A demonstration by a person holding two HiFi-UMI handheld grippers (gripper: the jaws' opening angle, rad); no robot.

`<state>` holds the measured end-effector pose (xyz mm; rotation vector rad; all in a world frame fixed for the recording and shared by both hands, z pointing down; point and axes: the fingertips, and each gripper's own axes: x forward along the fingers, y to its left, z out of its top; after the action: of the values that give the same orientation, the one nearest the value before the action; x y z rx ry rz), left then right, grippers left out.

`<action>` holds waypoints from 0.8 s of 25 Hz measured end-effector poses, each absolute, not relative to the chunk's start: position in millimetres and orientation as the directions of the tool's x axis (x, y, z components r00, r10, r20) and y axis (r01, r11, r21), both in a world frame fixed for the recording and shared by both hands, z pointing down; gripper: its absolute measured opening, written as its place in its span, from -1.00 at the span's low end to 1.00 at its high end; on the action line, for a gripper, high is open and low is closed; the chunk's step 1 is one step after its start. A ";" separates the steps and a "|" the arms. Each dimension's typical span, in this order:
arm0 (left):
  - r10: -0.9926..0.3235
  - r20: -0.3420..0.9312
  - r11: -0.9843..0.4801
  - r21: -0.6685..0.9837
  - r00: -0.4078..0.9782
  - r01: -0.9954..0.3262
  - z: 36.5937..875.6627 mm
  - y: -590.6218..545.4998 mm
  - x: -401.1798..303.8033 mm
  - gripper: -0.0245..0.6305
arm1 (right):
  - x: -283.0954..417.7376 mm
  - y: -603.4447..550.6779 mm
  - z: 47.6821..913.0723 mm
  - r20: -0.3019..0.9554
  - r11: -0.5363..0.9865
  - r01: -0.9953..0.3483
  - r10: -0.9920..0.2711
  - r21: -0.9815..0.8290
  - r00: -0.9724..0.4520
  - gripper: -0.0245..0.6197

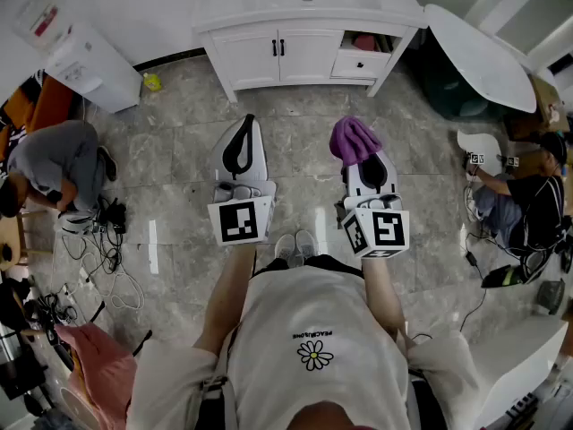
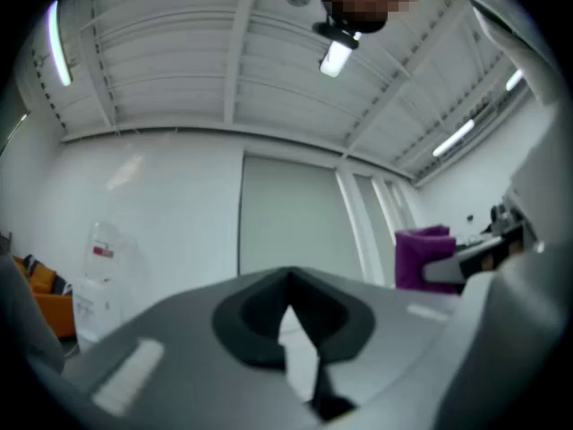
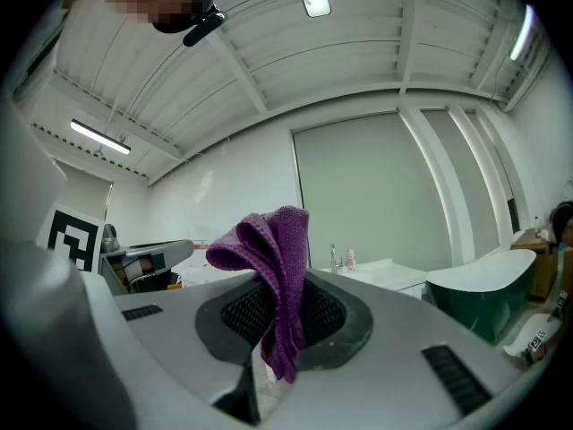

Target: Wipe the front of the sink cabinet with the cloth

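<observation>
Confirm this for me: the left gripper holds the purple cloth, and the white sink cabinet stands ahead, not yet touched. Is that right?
Not quite. The purple cloth is clamped in the right gripper, not the left, as the right gripper view shows. The left gripper has its jaws together on nothing. The sink cabinet does stand ahead, not yet touched.
</observation>
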<state>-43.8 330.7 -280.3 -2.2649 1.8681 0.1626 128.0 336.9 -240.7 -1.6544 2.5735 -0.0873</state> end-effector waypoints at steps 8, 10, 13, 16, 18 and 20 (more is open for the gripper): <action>-0.963 -0.208 -0.158 -0.086 0.173 -0.984 -277.8 321.2 -31.7 -0.92 | 146.0 322.3 -236.1 -0.035 0.431 -0.896 -0.902 -0.109 -0.430 -0.76; -0.968 -0.187 -0.150 -0.111 0.169 -0.982 -270.7 319.0 -30.1 -0.92 | 149.0 318.5 -234.3 -0.033 0.434 -0.895 -0.901 -0.107 -0.433 -0.76; -0.969 -0.190 -0.135 -0.127 0.158 -0.983 -266.6 317.3 -23.1 -0.91 | 153.4 313.4 -229.8 -0.028 0.459 -0.882 -0.888 -0.104 -0.458 -0.76; -0.969 -0.203 -0.116 -0.130 0.141 -0.985 -268.7 313.0 -16.0 -0.92 | 158.7 305.4 -225.6 -0.020 0.484 -0.868 -0.874 -0.107 -0.485 -0.76; -0.970 -0.204 -0.105 -0.131 0.130 -0.986 -269.9 307.2 -16.4 -0.92 | 161.1 297.1 -221.1 -0.001 0.480 -0.870 -0.876 -0.115 -0.483 -0.79; -0.973 -0.196 -0.099 -0.127 0.123 -0.987 -269.0 301.2 -18.6 -0.92 | 162.1 290.0 -215.7 0.018 0.475 -0.871 -0.877 -0.130 -0.481 -0.80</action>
<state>-18.6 301.2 -269.0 -2.1728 1.9405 0.0905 162.1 290.0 -215.7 -1.5734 2.6531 -0.1871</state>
